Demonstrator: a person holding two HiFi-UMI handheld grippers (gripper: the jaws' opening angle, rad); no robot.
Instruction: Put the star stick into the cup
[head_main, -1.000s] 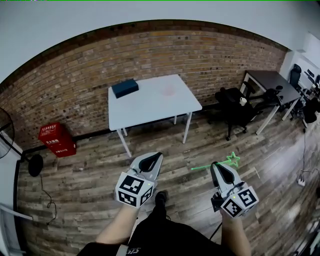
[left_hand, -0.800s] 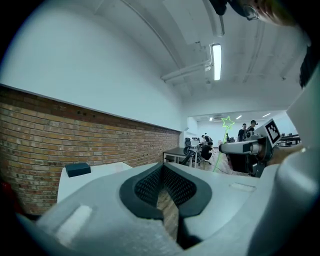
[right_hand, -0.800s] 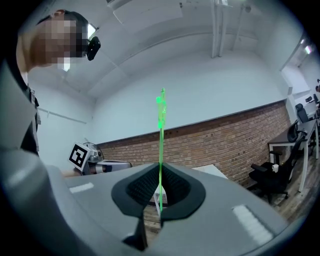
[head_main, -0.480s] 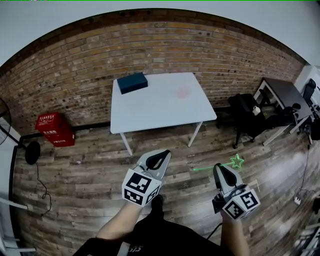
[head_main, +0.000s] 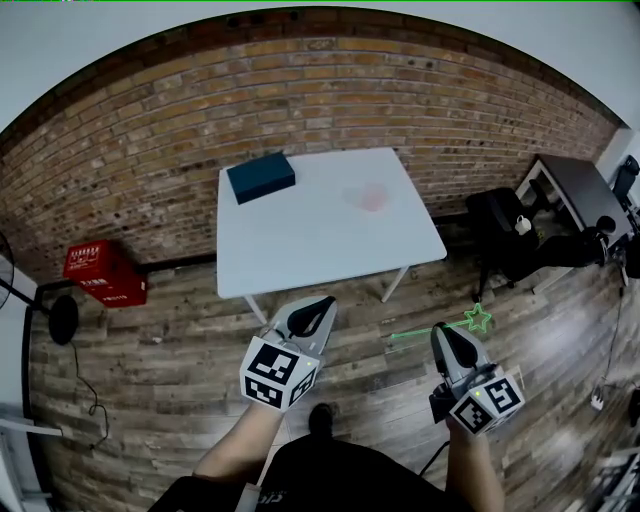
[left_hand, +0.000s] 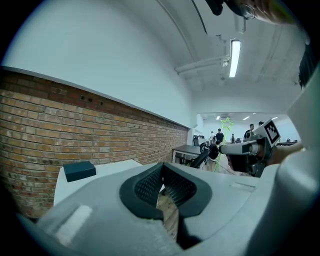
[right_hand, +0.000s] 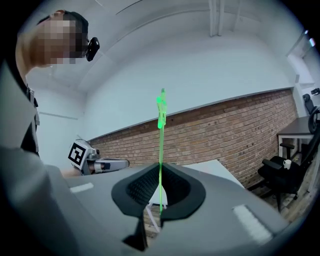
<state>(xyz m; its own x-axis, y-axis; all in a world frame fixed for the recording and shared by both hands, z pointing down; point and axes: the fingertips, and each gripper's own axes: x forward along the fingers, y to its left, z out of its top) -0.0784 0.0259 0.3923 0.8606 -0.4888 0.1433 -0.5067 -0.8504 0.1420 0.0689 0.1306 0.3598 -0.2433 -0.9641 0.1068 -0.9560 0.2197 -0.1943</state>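
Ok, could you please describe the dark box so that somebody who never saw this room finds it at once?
Look for the white table in front of the brick wall. The dark box lies on its far left corner, close to the wall. It is flat, rectangular and dark teal, unlike the pale pink cup further right on the tabletop.

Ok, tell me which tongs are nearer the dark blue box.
Left. The left tongs hang before the table's near edge, below the box; the right tongs, gripping the star stick, are farther right.
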